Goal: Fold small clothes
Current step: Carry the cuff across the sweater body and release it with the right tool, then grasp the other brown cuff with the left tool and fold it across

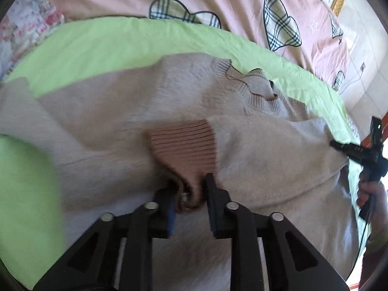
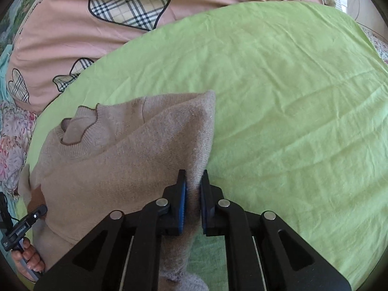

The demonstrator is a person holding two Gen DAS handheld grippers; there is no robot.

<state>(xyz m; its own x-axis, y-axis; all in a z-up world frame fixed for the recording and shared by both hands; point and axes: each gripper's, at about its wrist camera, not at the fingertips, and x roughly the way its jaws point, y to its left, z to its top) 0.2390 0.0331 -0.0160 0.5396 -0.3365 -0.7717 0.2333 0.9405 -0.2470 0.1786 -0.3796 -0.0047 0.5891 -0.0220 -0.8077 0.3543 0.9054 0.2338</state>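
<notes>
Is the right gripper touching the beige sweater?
Touching. The right wrist view shows the right gripper pinching a fold of the beige sweater between both pads.

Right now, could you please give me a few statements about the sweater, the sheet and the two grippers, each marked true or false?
1. The beige sweater lies on a green sheet. True.
2. The right gripper hovers clear of the sweater. False: its fingers pinch the sweater's side edge.
3. The brown ribbed cuff lies just ahead of the left gripper. True.
4. The bedcover beyond the sheet is plain blue. False: it is pink with plaid hearts.
</notes>
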